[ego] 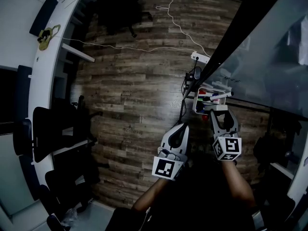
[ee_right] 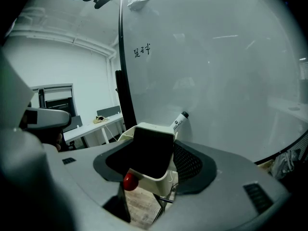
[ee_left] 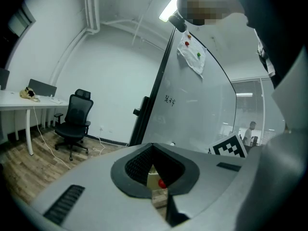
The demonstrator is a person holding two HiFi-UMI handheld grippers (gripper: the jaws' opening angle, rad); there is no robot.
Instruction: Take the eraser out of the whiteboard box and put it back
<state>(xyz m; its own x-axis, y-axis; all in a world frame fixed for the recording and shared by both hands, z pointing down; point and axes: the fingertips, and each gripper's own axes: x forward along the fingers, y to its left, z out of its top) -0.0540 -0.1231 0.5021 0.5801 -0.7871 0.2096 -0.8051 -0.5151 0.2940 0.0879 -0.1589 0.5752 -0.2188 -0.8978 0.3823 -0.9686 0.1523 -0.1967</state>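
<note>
Both arms reach forward from the near edge, the left forearm (ego: 151, 198) beside the right forearm (ego: 239, 177). The left tool (ego: 183, 128) points slightly downward, its jaws together with nothing between them. The right tool (ego: 222, 113), farther out and to the right, tilts downward. Its jaws stand wide and are closing, with a black rectangular eraser (ee_right: 150, 150) between them, not pressed.

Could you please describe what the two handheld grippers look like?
The left gripper and right gripper are smooth light grey, their tapering jaws lined with black ribbed pads. Each carries a cube with black-and-white square markers. The right jaws are closing, the black eraser between them.
</note>
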